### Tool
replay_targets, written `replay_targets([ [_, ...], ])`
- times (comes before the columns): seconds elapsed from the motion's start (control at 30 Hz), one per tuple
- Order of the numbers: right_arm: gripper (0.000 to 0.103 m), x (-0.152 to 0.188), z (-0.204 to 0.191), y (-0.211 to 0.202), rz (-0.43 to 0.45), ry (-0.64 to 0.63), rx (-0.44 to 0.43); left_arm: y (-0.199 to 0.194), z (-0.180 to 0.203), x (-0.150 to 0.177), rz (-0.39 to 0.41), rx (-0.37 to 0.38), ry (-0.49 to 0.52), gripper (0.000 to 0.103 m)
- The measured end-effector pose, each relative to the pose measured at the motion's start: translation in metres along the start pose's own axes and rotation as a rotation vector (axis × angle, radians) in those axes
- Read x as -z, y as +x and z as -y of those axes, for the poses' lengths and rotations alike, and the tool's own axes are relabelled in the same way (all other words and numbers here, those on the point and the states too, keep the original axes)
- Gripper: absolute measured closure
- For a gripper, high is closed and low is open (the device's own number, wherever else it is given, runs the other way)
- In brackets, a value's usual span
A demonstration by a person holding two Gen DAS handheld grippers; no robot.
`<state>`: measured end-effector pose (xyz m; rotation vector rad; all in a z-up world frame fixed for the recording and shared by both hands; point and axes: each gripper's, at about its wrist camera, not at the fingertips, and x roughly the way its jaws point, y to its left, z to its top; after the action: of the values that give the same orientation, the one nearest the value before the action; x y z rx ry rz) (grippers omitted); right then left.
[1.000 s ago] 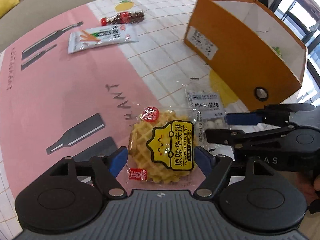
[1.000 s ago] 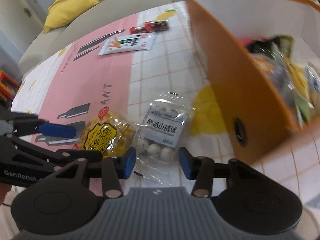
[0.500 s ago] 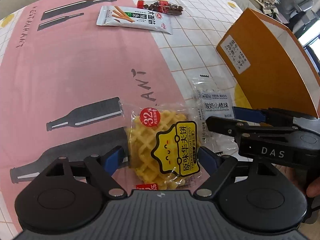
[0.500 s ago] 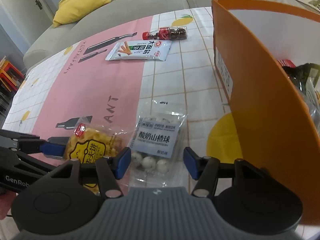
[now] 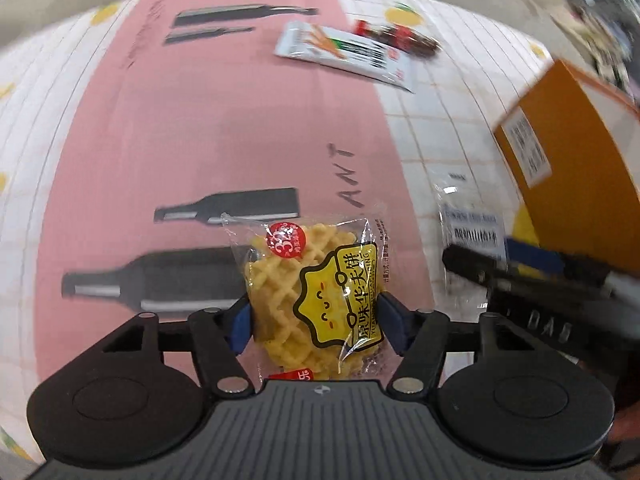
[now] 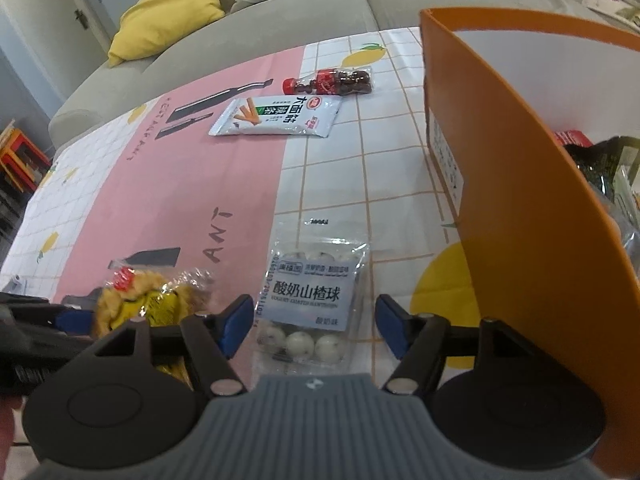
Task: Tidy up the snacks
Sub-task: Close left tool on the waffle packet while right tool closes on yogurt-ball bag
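My left gripper [image 5: 314, 326] is shut on the yellow waffle packet [image 5: 320, 280], its blue pads pressing both sides; the packet looks lifted and crumpled. It also shows in the right wrist view [image 6: 148, 300]. My right gripper [image 6: 314, 326] is open around the clear packet of white yogurt hawthorn balls [image 6: 308, 304], which lies flat on the tablecloth; the pads stand apart from it. That packet shows in the left wrist view [image 5: 472, 232]. The orange box [image 6: 520, 208] stands at the right and holds several snacks.
A white noodle-stick packet [image 6: 276, 116] and a small cola-bottle candy pack [image 6: 328, 80] lie at the far side of the pink and white tablecloth [image 6: 180, 200]. A grey sofa with a yellow cushion [image 6: 164, 12] is behind the table.
My left gripper has closed on the waffle packet and squeezed it. My right gripper has stayed open around the hawthorn ball packet, shifting slightly closer.
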<state>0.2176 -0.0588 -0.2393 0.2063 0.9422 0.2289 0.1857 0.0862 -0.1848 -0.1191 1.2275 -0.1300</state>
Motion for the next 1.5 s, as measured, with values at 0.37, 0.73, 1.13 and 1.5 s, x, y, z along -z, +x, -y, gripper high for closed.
replay_targets([
  [0.37,0.022,0.011,-0.028,0.013,0.013,-0.19,0.059,-0.006,-0.019,-0.004,0.024,0.037,-0.148,0.048],
  [0.73,0.037,0.018,-0.034,0.014,0.045,-0.299,0.113,0.011,-0.008,-0.009,0.014,0.028,-0.149,0.02],
  [1.13,0.032,0.02,-0.034,0.015,0.045,-0.309,0.106,0.024,0.028,-0.006,0.058,-0.119,0.035,0.013],
  [1.5,0.043,0.018,-0.03,0.011,0.048,-0.298,0.1,0.012,0.014,-0.007,0.069,-0.08,-0.044,0.031],
])
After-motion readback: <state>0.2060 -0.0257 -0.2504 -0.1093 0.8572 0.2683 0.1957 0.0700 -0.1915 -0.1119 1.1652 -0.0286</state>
